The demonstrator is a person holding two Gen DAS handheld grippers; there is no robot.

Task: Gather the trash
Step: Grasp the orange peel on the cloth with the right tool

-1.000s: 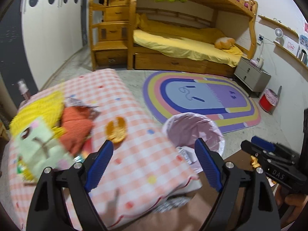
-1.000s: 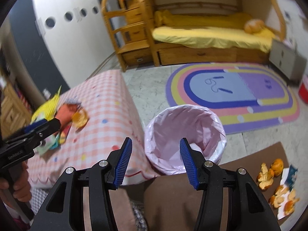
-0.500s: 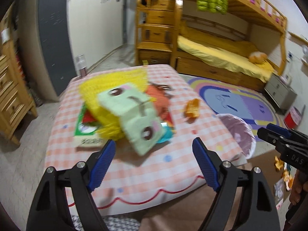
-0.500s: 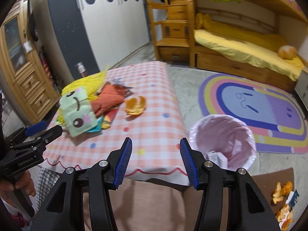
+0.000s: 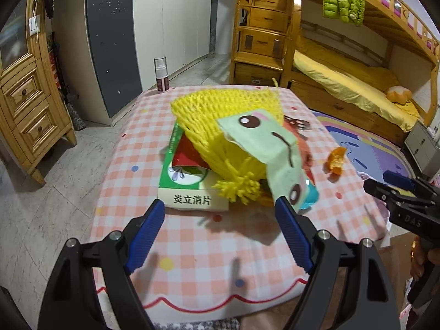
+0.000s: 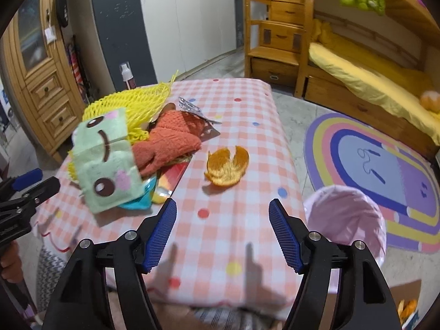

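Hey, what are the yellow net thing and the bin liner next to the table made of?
Yellow net: looks like soft foam mesh, matte, with open diamond cells and a frayed end. Bin liner: probably thin plastic film, pale pink, slightly translucent and wrinkled.

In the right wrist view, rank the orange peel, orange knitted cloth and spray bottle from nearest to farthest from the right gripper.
From the right gripper:
1. Orange peel, on the tablecloth just ahead.
2. Orange knitted cloth, ahead-left in the pile.
3. Spray bottle, beyond the table's far left corner.
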